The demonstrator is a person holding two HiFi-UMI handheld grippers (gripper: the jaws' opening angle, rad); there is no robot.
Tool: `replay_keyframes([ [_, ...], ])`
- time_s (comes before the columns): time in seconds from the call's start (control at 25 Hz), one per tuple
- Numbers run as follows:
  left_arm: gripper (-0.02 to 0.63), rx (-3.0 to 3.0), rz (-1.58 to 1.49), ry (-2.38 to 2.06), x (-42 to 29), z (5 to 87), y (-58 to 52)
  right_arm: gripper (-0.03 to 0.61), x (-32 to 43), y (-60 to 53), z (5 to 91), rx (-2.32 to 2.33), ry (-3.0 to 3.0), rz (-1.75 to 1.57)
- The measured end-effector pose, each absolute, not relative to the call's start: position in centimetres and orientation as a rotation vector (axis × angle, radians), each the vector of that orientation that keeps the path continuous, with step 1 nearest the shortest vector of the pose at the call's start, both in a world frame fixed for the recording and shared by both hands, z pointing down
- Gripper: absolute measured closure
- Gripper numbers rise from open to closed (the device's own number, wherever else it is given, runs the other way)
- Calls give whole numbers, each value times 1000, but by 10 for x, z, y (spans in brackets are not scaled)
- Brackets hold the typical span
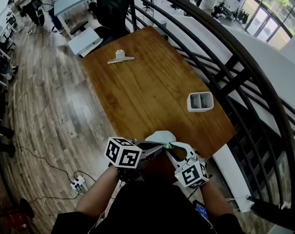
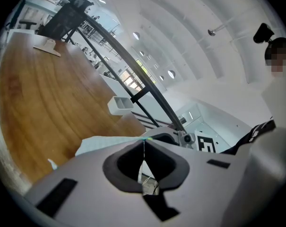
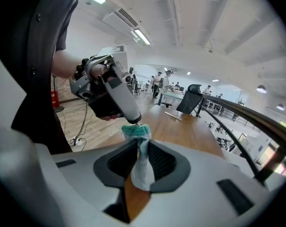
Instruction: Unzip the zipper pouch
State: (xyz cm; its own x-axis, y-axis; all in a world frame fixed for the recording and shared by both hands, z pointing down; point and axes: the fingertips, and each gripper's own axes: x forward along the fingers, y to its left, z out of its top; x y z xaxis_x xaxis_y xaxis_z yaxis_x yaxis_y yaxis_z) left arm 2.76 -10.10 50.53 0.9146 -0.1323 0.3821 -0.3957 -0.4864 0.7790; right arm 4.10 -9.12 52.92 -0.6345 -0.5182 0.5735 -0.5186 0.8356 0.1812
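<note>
A pale zipper pouch [image 1: 158, 137] with a teal zipper end [image 3: 135, 130] is lifted at the near edge of the wooden table [image 1: 147, 87]. My left gripper [image 1: 160, 149] reaches in from the left, and its jaws are shut on that teal end [image 2: 143, 141]; in the right gripper view its tip [image 3: 132, 119] pinches the top of the pouch. My right gripper [image 1: 170, 150] comes in from the right. Its jaws [image 3: 139, 148] hold the pouch's pale fabric [image 3: 142, 171], which hangs down between them. The zipper pull is too small to make out.
A white two-compartment box [image 1: 200, 102] stands near the table's right edge, and a white clip-like object [image 1: 120, 57] lies at the far end. Behind the table is a black office chair [image 1: 113, 6]. A black railing [image 1: 225, 48] runs along the right. A power strip [image 1: 77, 182] lies on the floor.
</note>
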Motion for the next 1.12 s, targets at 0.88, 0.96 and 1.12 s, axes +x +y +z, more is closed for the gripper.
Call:
replay_keyframes([
  [0.88, 600, 2163, 447, -393, 38, 508, -107, 540, 46, -87, 513, 746, -2377, -133],
  [0.96, 600, 2162, 445, -402, 38, 508, -108, 543, 46, -88, 513, 751, -2383, -127],
  [1.12, 598, 2179, 465, -425, 38, 507, -113, 546, 47, -91, 511, 760, -2393, -111],
])
